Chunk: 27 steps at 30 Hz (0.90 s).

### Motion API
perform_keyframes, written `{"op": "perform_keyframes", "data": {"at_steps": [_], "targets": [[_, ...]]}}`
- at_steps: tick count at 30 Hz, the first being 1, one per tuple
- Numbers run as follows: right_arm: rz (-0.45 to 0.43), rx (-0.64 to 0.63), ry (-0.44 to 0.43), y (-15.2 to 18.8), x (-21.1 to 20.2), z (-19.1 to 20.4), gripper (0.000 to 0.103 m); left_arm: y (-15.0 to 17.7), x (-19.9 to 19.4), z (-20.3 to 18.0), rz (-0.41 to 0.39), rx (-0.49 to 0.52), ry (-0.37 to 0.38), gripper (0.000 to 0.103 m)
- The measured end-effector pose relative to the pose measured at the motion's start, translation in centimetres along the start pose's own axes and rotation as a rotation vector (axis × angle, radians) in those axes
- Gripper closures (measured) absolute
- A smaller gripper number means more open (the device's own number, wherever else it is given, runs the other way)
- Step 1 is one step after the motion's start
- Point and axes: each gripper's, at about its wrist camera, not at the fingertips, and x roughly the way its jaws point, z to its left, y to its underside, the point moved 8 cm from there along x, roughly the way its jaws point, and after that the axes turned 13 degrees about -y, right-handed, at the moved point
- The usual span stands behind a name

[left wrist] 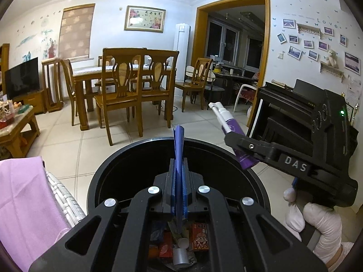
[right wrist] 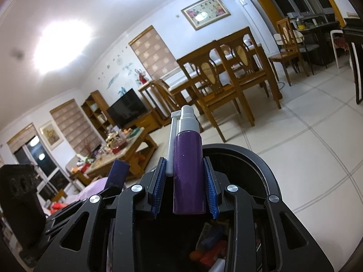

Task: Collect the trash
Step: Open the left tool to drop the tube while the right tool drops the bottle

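Note:
A round black trash bin sits on the tiled floor below both grippers; boxes, wrappers and a grey cylinder lie in its bottom. My left gripper is shut on a flat dark blue piece of packaging that stands up between the pads above the bin opening. My right gripper is shut on a purple spray bottle with a grey and white nozzle, held over the bin's rim. The right gripper with the bottle also shows in the left wrist view, above the bin's right rim.
A sofa arm with pink cloth is left of the bin. A cluttered coffee table and TV stand to the left. A wooden dining table with chairs stands ahead on the tiled floor.

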Motion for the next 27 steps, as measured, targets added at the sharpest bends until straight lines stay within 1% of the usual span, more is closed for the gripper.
{"op": "perform_keyframes", "data": {"at_steps": [5,9,14,18,20,21,22,23,24,25,26,27], "targets": [[0.014,0.004,-0.002,0.5,0.9,0.1,0.07,0.1,0.2,0.1,0.011,-0.016,0.0,0.097],[0.031,0.011,-0.006,1.6,1.0,0.5,0.07,0.1,0.4,0.1,0.023,-0.021,0.003,0.096],[0.042,0.024,-0.01,1.9,1.6,0.4,0.07,0.2,0.6,-0.2,0.035,-0.01,0.005,0.095],[0.036,0.03,-0.01,2.3,1.3,0.9,0.07,0.2,0.6,-0.3,0.036,-0.002,0.0,0.093],[0.033,0.027,-0.01,2.3,1.3,0.7,0.067,0.2,0.8,-0.4,0.042,-0.001,-0.001,0.093],[0.031,0.027,-0.01,2.3,1.3,0.7,0.062,0.2,0.8,-0.4,0.043,0.0,-0.003,0.091],[0.027,0.029,-0.011,2.3,1.2,0.6,0.055,0.1,0.8,-0.5,0.044,0.0,-0.005,0.083],[0.021,0.035,-0.012,2.2,1.2,0.6,0.051,0.2,0.8,-0.4,0.041,0.0,-0.01,0.065],[0.014,0.039,-0.013,2.1,1.1,0.5,0.045,0.2,0.8,-0.3,0.037,0.002,-0.026,0.05],[0.005,0.043,-0.012,2.1,1.0,0.5,0.039,0.0,0.6,-0.2,0.023,0.004,-0.05,0.023],[-0.002,0.044,-0.009,2.0,0.9,0.4,0.037,-0.1,0.4,-0.1,0.008,0.007,-0.057,0.017],[-0.008,0.044,-0.007,1.9,0.8,0.3,0.035,-0.2,0.2,-0.2,-0.004,0.01,-0.058,0.017]]}}
